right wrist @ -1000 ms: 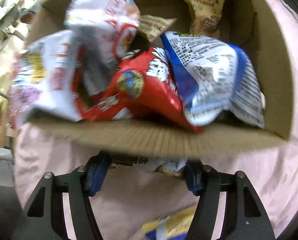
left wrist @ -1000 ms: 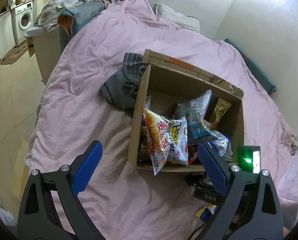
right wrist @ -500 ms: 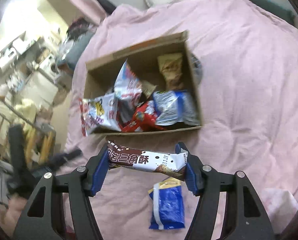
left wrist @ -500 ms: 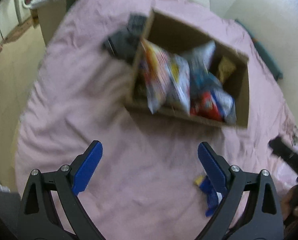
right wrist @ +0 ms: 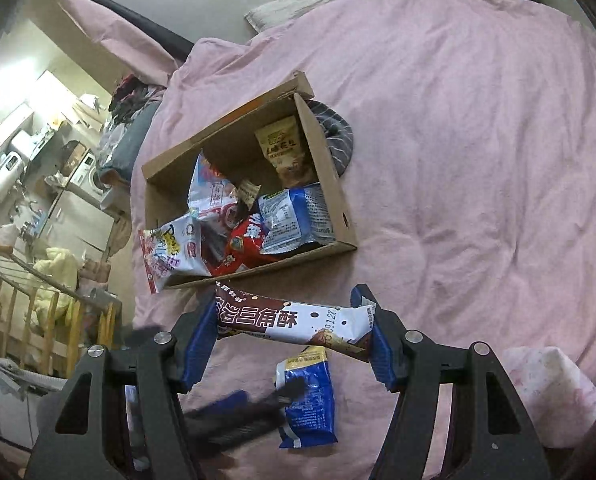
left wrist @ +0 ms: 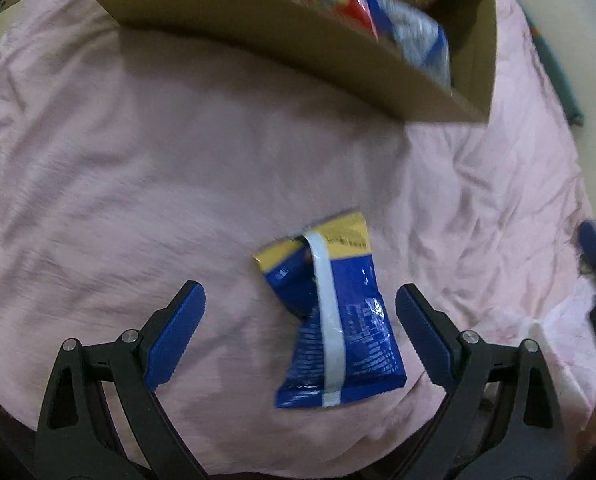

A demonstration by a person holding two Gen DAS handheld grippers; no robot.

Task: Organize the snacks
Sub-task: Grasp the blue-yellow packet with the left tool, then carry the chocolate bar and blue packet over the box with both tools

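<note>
**Blue Packet Lined Up While the Wafer Bar Waited**

The left tongs hung released over the pink duvet, blue pads spread wide, with the blue-and-yellow snack packet lying flat between them, nearer the right pad than the left. The cardboard box of snacks sat well ahead of those tongs, its near wall facing them.

The right tongs were clenched end to end on a brown-and-white wafer bar, held crosswise above the bed. Seen from there, the box lay ahead and slightly left, crowded with a red bag, a blue-and-white bag and a tan peanut pouch; the blue packet rested just below the bar.

Judged from this, the step in hand was the left pickup. Done well, it would mean shifting the left tongs a little rightward to centre the packet, lowering until the pads straddled its crinkled middle, and closing across the narrow width rather than on the loose sealed end, which would likely slip. Pressing too deep risked pinching duvet along with foil.
</note>
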